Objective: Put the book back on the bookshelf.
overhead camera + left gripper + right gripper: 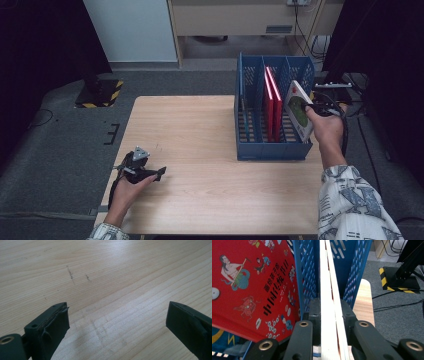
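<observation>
Two grippers are at work on one wooden table [200, 130]. At the left, the left gripper [161, 173] rests low on the table near the front left edge, held by the left hand [126, 192]. In the left gripper view its jaws are spread wide, with bare wood between them and nothing held. A lot of open table lies between this gripper and the rack, so there is plenty of room to move there.

Further right stands a blue rack [250, 145] with holes in its walls. It sits at the right side of the table, close to the right edge. Two red books [272, 102] stand upright in a middle slot. The slot left of them looks free.

At the far right, the right hand [327, 127] holds the right gripper [309, 106]. Its jaws pinch a thin book [298, 111] with a white and green cover. The book is tilted, at the rack's rightmost slot. In the right gripper view the book's pale edge [329, 302] runs straight up between the jaws, just beside a blue rack wall. The red cover is at the left there. The table's rounded corner and grey floor lie at the right.
</observation>
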Action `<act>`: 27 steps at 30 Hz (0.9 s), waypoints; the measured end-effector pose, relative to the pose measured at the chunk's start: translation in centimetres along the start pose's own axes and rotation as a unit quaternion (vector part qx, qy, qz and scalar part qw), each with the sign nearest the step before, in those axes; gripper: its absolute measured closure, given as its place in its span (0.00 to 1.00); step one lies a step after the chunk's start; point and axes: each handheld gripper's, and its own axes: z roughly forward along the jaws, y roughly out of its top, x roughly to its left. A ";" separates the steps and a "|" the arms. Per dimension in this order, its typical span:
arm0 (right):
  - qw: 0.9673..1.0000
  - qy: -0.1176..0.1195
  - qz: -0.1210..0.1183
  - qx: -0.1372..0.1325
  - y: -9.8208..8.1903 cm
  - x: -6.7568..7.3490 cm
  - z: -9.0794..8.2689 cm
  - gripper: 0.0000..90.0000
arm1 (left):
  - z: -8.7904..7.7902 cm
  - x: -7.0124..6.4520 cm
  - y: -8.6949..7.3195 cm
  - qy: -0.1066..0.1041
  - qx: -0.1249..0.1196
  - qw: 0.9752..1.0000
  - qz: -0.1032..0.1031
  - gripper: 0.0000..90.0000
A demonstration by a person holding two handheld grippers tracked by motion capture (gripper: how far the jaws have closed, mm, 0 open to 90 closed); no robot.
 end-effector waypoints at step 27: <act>0.999 -0.032 -0.009 0.006 -0.4 1.4 3.9 0.85 | -0.1 0.2 0.0 0.000 -0.002 1.000 -0.002 0.05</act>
